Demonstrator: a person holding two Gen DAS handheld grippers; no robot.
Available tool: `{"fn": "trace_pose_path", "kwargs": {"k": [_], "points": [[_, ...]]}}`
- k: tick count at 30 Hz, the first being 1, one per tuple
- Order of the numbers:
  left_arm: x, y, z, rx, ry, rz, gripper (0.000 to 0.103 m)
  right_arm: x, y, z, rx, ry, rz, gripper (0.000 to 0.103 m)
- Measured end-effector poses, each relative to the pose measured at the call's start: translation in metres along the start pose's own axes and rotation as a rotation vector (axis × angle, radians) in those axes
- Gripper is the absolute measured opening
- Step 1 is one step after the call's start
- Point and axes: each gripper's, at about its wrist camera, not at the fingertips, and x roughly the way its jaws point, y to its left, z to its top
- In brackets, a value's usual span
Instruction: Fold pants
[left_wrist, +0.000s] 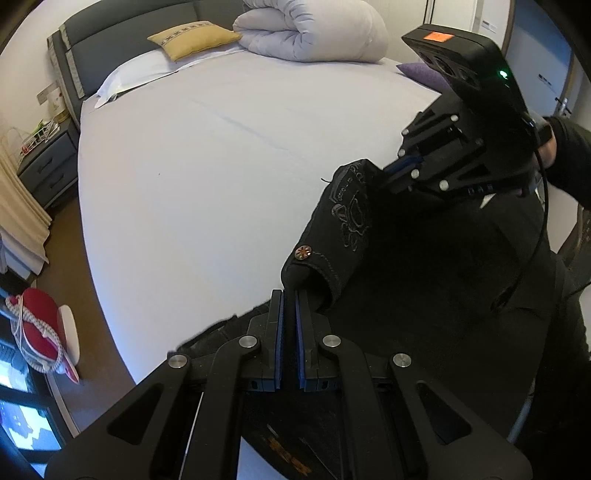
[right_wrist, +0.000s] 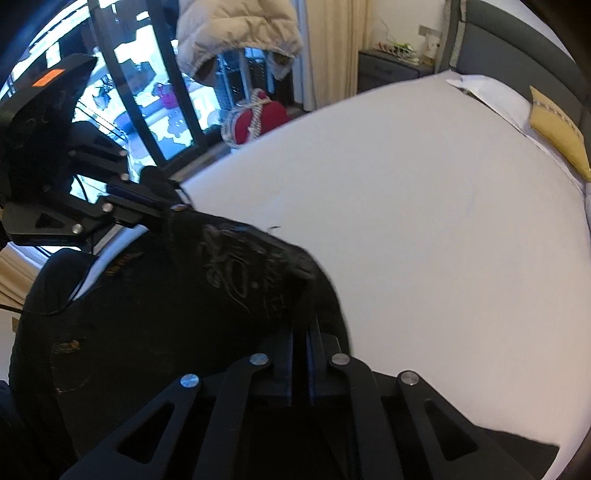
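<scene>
Black pants (left_wrist: 351, 221) with pale embroidery and a round patterned button (left_wrist: 303, 253) are held up by the waistband over the near side of a white bed (left_wrist: 221, 166). My left gripper (left_wrist: 290, 295) is shut on the waistband just below the button. My right gripper (left_wrist: 388, 171) pinches the far end of the same band, with a dark-sleeved hand (left_wrist: 554, 147) behind it. In the right wrist view the right gripper (right_wrist: 307, 321) is shut on the pants (right_wrist: 221, 266), and the left gripper (right_wrist: 162, 210) clamps the cloth at the left. The legs hang down out of sight.
A rolled white duvet (left_wrist: 314, 29), a yellow pillow (left_wrist: 192, 38) and a purple cushion (left_wrist: 417, 72) lie at the bed's far end. A grey nightstand (left_wrist: 48, 166) and a red bundle (left_wrist: 40, 325) stand beside the bed. A window (right_wrist: 147, 92) and a hanging coat (right_wrist: 236, 33) are behind.
</scene>
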Motion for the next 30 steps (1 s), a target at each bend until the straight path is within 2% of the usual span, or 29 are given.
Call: {"fn": "trace_pose_path", "kwargs": {"k": [7,9,15,18,23,26,30], "points": [[-0.031,-0.026,-0.041,-0.023,0.01,0.008,0.004,-0.003,0.056,-0.022,-0.022,-0.039,0.052,0.007],[-0.04,-0.037,-0.055,-0.012,0.015,0.015,0.004,-0.007,0.073,-0.031,-0.049,-0.043,0.038,0.007],[-0.051,-0.075,-0.095,0.052,0.052,0.031,0.004,-0.023,0.13,-0.068,-0.22,-0.015,-0.067,0.007],[-0.053,-0.091,-0.111,0.072,0.076,0.014,0.004,-0.03,0.16,-0.095,-0.317,0.012,-0.151,0.007],[-0.049,-0.137,-0.14,0.165,0.131,0.021,0.004,-0.027,0.207,-0.133,-0.431,0.057,-0.261,0.007],[-0.052,-0.156,-0.16,0.184,0.151,0.008,0.004,-0.022,0.233,-0.155,-0.485,0.075,-0.317,0.007],[-0.061,-0.171,-0.18,0.206,0.161,-0.006,0.004,-0.015,0.255,-0.172,-0.507,0.084,-0.344,0.007]]}}
